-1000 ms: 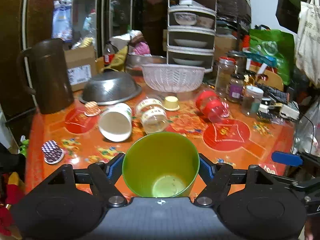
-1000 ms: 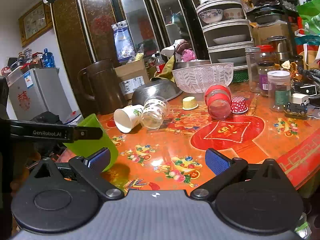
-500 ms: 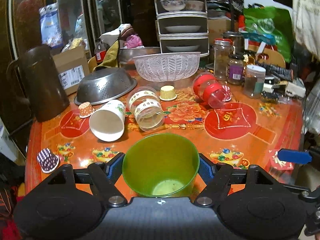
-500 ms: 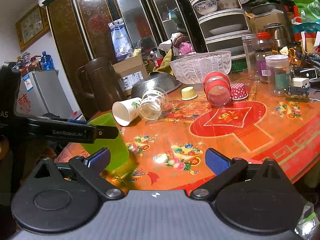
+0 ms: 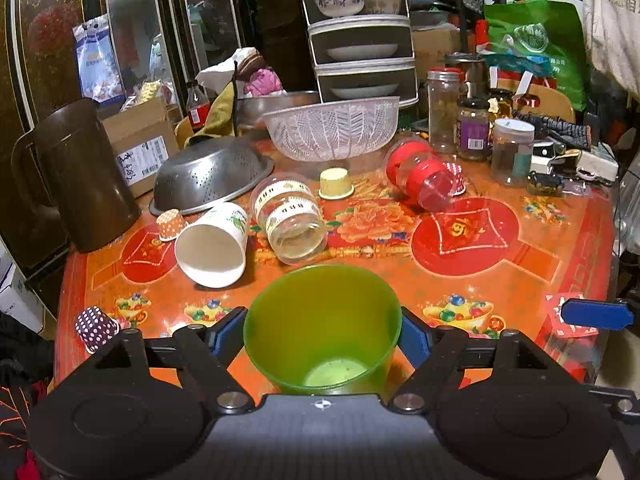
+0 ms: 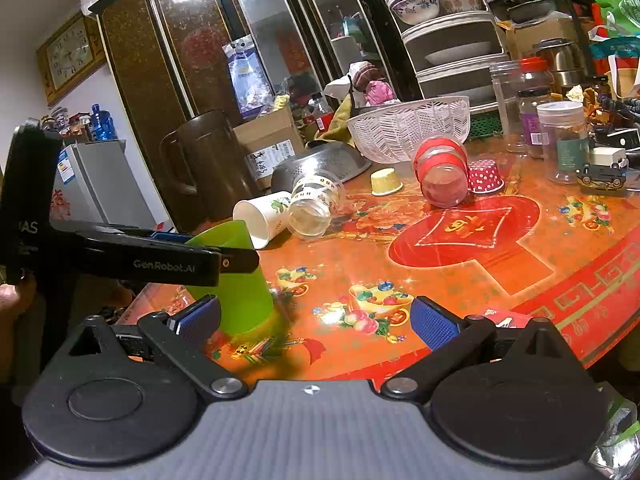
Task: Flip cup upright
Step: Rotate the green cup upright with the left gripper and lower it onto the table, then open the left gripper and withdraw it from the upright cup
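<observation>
- Green cup (image 5: 322, 326) in the left wrist view sits between the blue pads of the left gripper (image 5: 322, 334), mouth up, its inner bottom showing; both pads (image 5: 226, 330) press against its sides, so the gripper pinches it. Beyond it on the orange table (image 5: 500, 280) lie a white paper cup (image 5: 212, 244) on its side, a clear jar (image 5: 290, 218) on its side and a red jar (image 5: 422, 178) tipped over. A polka-dot cupcake liner (image 5: 96, 326) stands at the left edge.
- Green cup (image 6: 236, 284) in the right wrist view stands near the table's near-left edge, its base on or just above the surface, with the left gripper's black finger crossing in front of it. The right gripper (image 6: 316, 320) is spread wide, its pads holding nothing, just beside the cup.
</observation>
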